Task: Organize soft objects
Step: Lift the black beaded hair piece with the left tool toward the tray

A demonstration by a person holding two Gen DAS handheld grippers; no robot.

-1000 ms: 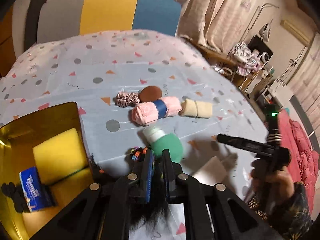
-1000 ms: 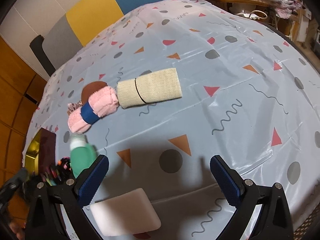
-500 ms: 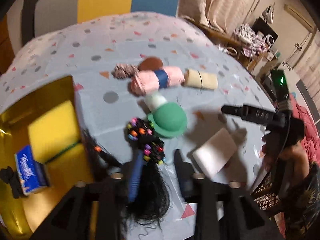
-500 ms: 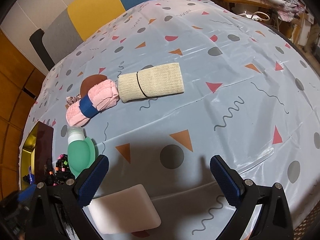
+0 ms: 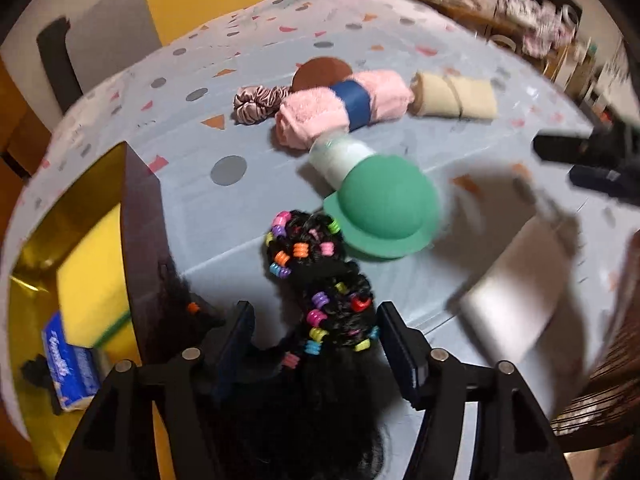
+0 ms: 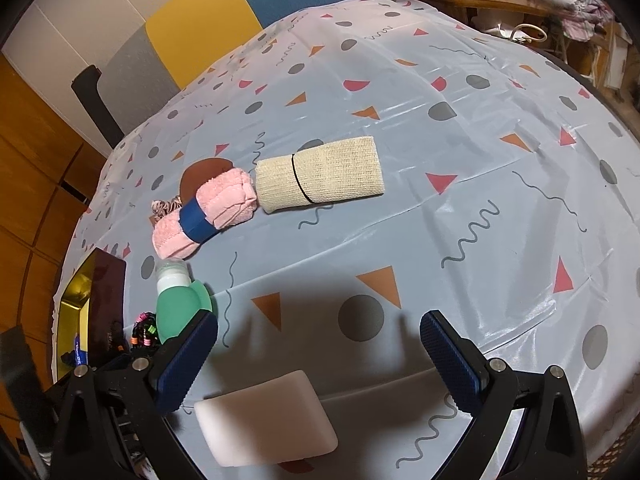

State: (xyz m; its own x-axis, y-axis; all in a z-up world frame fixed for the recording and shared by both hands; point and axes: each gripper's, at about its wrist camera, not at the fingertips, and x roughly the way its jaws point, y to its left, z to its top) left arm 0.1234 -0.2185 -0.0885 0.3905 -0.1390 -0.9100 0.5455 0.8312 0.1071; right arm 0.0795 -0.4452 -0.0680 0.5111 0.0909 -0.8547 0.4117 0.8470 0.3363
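Left tongs point(image 5: 314, 336), lower centre of the left wrist view: jaws have just been opening and stand apart around the black beaded hairpiece point(image 5: 320, 292), which lies on the counter point(image 5: 248, 216) without pad contact. Right tongs point(image 6: 318, 340), lower centre of the right wrist view: wide open, empty, above the white sponge point(image 6: 266, 418).

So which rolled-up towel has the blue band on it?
The pink rolled towel has the wide blue band. The beige rolled cloth beside it has only a thin black one.

Both wrist views look steeply down, close, sharing the green bottle point(image 5: 384, 204)
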